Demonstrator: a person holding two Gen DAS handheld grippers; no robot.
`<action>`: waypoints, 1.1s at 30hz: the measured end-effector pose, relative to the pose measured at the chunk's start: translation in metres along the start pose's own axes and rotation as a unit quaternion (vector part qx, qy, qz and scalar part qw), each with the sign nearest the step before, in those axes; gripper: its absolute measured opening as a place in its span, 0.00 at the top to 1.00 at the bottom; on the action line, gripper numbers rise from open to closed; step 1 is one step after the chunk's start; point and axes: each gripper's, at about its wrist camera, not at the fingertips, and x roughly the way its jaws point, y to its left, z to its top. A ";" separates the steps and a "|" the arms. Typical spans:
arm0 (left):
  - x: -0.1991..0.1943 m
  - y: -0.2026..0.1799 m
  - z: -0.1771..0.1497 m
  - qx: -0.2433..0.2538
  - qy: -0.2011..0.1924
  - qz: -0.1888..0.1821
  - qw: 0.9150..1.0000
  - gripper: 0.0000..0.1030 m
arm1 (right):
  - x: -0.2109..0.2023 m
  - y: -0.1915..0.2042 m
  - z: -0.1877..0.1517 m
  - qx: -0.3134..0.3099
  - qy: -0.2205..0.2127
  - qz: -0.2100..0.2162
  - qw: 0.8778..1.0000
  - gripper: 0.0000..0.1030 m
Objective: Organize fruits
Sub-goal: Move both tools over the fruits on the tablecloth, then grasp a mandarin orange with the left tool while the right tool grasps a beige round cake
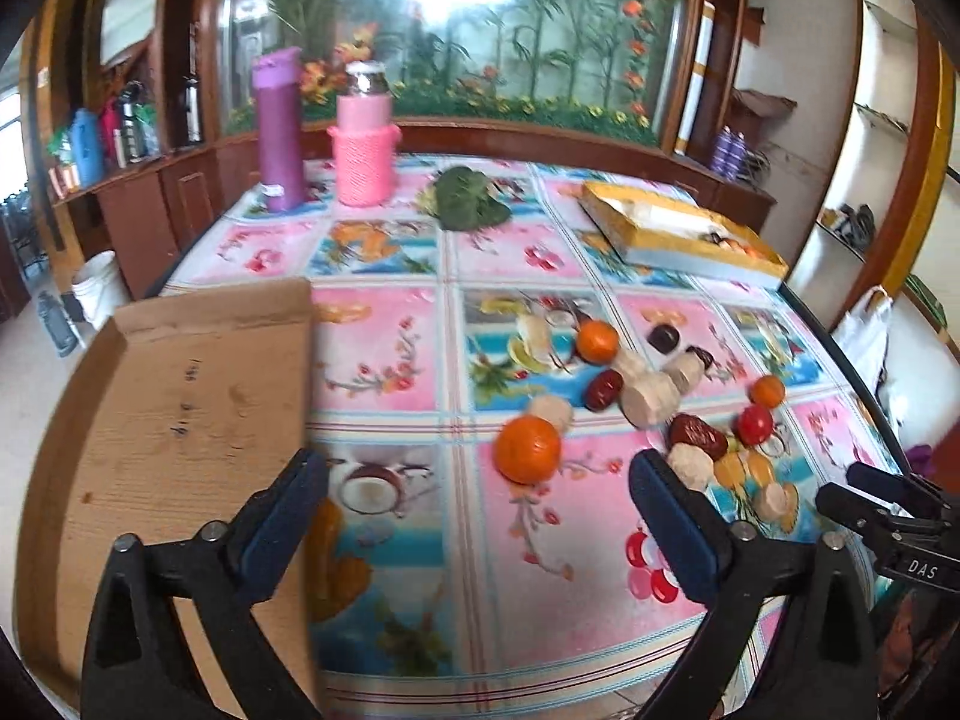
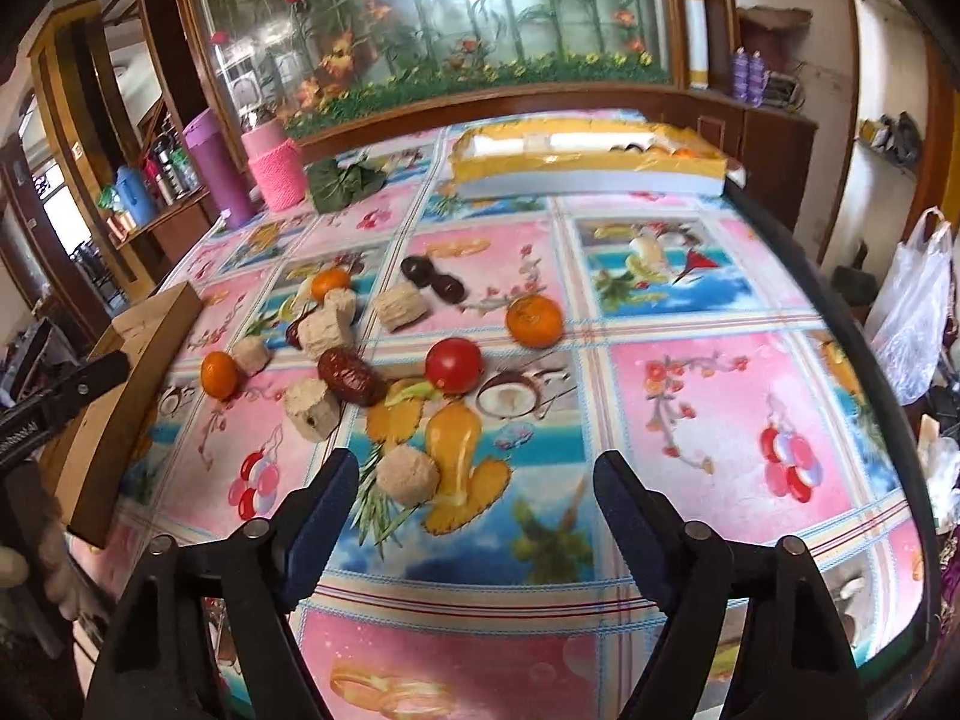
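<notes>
Loose fruits lie on the patterned tablecloth: oranges (image 1: 528, 449) (image 2: 534, 320), a red tomato (image 2: 453, 365), dark red dates (image 2: 351, 377), dark round fruits (image 2: 420, 270) and pale cut pieces (image 2: 407, 473). A flat cardboard tray (image 1: 180, 408) lies at the table's left. A yellow-rimmed box (image 2: 585, 165) at the far side holds a few fruits. My left gripper (image 1: 477, 474) is open and empty, the nearest orange just ahead. My right gripper (image 2: 477, 480) is open and empty, a pale piece by its left finger. The right gripper also shows in the left wrist view (image 1: 864, 489).
A purple bottle (image 1: 277, 131) and a pink-sleeved flask (image 1: 363, 141) stand at the far left beside a green leafy vegetable (image 1: 468, 198). A white plastic bag (image 2: 915, 318) hangs off the table's right side. Wooden shelves and a mirror back the table.
</notes>
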 end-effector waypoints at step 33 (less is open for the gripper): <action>0.055 -0.016 0.000 0.017 0.086 -0.031 0.996 0.69 | 0.040 0.035 0.001 -0.068 0.067 0.017 0.995 0.72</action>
